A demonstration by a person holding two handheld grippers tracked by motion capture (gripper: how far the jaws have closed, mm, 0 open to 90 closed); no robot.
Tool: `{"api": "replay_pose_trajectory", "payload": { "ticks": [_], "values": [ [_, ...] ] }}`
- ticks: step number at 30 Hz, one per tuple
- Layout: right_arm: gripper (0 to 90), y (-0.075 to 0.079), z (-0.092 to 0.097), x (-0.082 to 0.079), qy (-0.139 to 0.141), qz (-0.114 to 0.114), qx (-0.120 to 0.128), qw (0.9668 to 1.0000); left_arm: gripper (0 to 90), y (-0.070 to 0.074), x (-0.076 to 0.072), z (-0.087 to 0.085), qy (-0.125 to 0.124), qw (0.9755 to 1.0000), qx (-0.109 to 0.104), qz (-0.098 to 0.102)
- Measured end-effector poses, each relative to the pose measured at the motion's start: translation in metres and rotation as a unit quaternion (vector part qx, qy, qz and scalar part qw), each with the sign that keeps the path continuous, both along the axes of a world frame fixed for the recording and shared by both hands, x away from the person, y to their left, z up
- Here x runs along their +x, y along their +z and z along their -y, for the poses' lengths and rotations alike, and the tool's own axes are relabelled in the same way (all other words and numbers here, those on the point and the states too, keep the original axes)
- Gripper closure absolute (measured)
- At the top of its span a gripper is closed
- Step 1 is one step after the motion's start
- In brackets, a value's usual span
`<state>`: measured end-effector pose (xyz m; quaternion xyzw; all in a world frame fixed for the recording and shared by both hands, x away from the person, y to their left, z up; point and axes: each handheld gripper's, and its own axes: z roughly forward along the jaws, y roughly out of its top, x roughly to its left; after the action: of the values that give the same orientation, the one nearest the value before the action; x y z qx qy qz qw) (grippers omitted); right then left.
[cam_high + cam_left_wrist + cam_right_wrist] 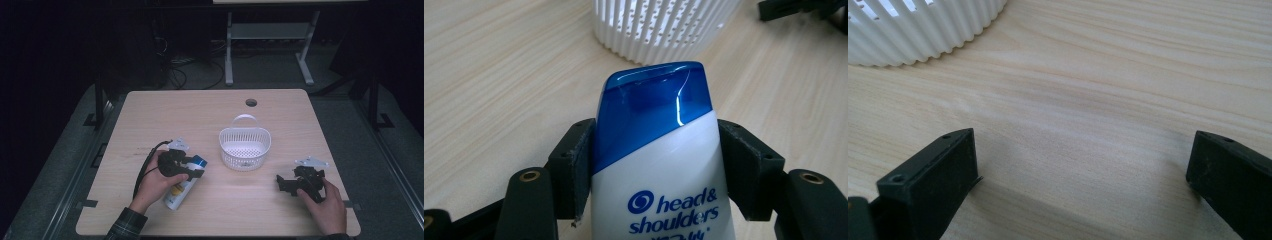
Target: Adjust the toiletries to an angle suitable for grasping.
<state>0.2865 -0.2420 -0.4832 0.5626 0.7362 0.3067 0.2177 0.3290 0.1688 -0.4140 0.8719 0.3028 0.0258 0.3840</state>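
Item one, left tongs (pixel 196 167): I am holding these in my left hand (pixel 160 181), at the left front of the surface (pixel 165 112); jaws are clamping a bottle (pixel 184 186) from both sides, just below its cap; in the left gripper view the pads (pixel 574 165) are pressing on the bottle's (pixel 659 170) white flanks; a black cable (pixel 145 167) is trailing off to the left.

Item two, bottle: white body, blue cap (pixel 656 100), blue "head & shoulders" lettering; it is lying slantwise in the high view, cap end pointing toward the basket (pixel 245 145), base end toward my sleeve (pixel 125 225); I cannot tell whether the base is resting on the surface or hanging just above it.

Item three, basket: white, ribbed, perforated floor, loop handle at the far side; it is sitting upright near the middle of the surface, just beyond the bottle's cap, apart from it; its ribbed wall (pixel 659 27) is showing ahead of the cap in the left gripper view.

Item four, right tongs (pixel 282 182): I am holding these in my right hand (pixel 327 205), at the right front of the surface, well apart from the bottle; jaws are standing wide apart, bare wood between them; the basket wall (pixel 923 30) is showing ahead and to the left in the right gripper view.
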Motion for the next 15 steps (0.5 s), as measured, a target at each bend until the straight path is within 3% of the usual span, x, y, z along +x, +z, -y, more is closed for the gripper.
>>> {"api": "replay_pose_trajectory", "payload": {
  "ticks": [9, 15],
  "values": [
    [0.0, 0.000, 0.000, 0.000, 0.000, 0.000, 0.000, 1.0000, 36.3, 0.012, -0.012, -0.018, -0.019, 0.9988, -0.039, 0.022],
    [0.0, 0.000, 0.000, 0.000, 0.000, 0.000, 0.000, 1.0000, 36.4, 0.021, -0.020, -0.030, -0.027, 0.9965, -0.071, 0.034]
  ]
}}
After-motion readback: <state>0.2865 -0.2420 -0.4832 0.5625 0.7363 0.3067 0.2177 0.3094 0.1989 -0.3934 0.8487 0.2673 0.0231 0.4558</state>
